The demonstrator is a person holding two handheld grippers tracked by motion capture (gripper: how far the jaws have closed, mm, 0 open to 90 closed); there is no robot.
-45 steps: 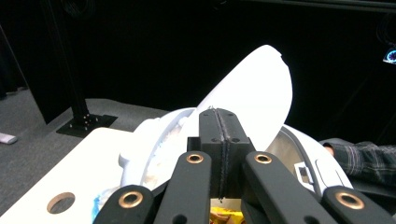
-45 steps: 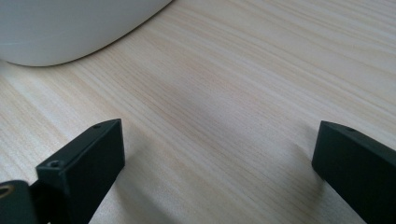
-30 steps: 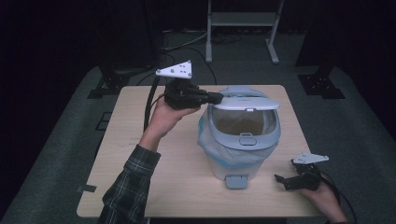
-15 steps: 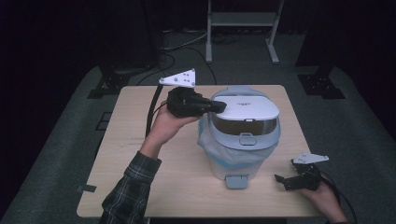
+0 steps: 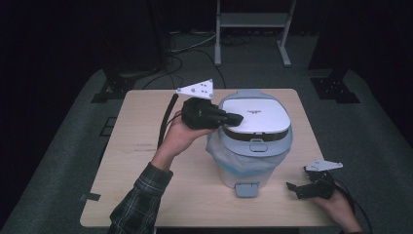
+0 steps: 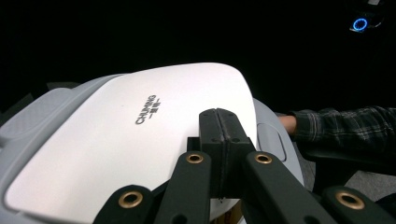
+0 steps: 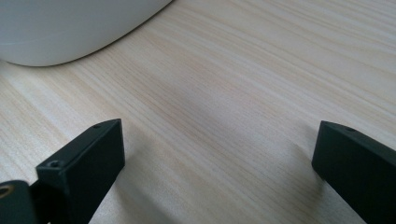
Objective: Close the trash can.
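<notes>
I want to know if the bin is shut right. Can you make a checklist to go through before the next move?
1. Lid lying flat on the bin: ok.
2. Left gripper shut, tips on the lid's left edge: ok.
3. Lid latched all the way: cannot tell.
4. Bag tucked in: not ok, it puffs out under the rim.
5. Right gripper open, with only bare table between its jaws: ok.
6. Pedal free at the front: ok.
</notes>
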